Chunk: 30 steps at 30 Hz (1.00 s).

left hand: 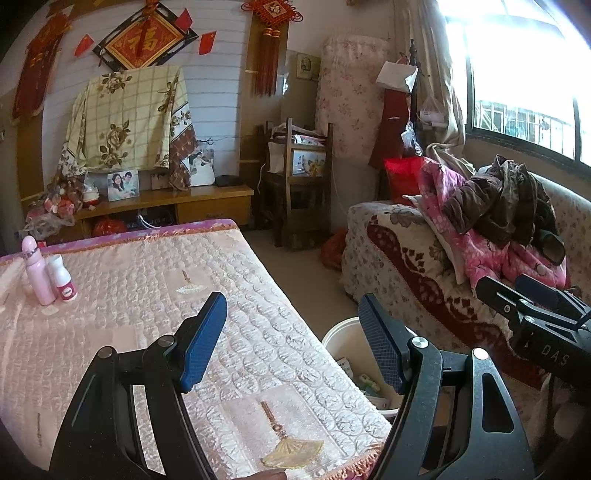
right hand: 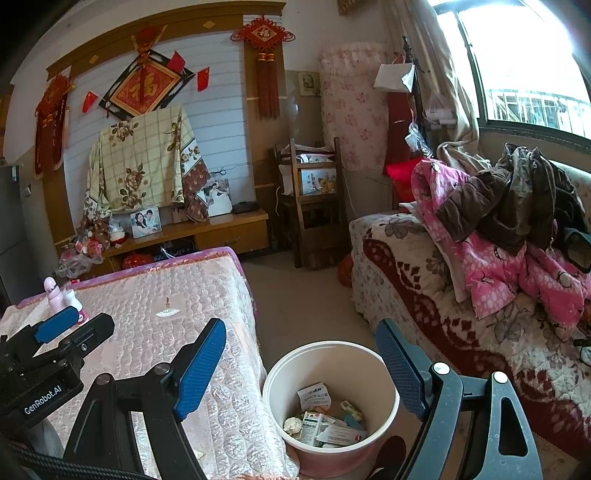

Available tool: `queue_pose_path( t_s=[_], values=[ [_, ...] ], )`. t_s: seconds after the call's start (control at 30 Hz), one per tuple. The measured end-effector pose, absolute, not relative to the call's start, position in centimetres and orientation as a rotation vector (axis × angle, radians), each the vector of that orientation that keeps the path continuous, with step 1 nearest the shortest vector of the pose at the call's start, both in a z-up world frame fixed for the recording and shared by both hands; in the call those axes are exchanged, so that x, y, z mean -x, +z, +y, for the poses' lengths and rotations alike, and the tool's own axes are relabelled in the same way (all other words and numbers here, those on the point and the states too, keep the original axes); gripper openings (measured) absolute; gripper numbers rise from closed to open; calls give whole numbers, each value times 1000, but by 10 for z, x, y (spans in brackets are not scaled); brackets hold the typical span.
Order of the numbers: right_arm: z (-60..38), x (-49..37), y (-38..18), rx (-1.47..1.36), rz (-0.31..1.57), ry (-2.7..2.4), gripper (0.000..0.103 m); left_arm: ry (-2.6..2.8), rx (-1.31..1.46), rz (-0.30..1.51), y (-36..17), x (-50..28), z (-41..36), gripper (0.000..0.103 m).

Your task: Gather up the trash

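The right gripper (right hand: 301, 369) hangs with jaws spread and empty above the trash bucket (right hand: 280, 373), which stands on the floor between the pink-covered table (right hand: 207, 288) and the sofa (right hand: 424, 280). Only this view shows the paper trash (right hand: 325, 421) inside. The left gripper (left hand: 291, 339), jaws also spread and empty, sits over the table edge; its view shows just the bucket's rim.

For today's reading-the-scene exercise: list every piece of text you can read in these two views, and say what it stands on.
"GenRobot.AI": left gripper body.
"DAS": right gripper body; the rest is cut off.
"福": diamond wall plaque.
Red knot ornament, packets in the bin, small white bottle: unreadable.
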State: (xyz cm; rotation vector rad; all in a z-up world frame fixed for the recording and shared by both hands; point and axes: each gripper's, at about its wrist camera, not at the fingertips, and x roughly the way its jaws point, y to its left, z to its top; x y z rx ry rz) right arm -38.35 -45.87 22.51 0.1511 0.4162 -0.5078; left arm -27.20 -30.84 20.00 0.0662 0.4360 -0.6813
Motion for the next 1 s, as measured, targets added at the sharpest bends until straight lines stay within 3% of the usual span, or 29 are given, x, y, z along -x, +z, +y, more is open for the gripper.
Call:
queue_pose_path(
  t_s=[1.0],
  values=[
    [-460,378,217,-154,439,-503,81,-689,-65,462,186,267,-306,73]
  ],
)
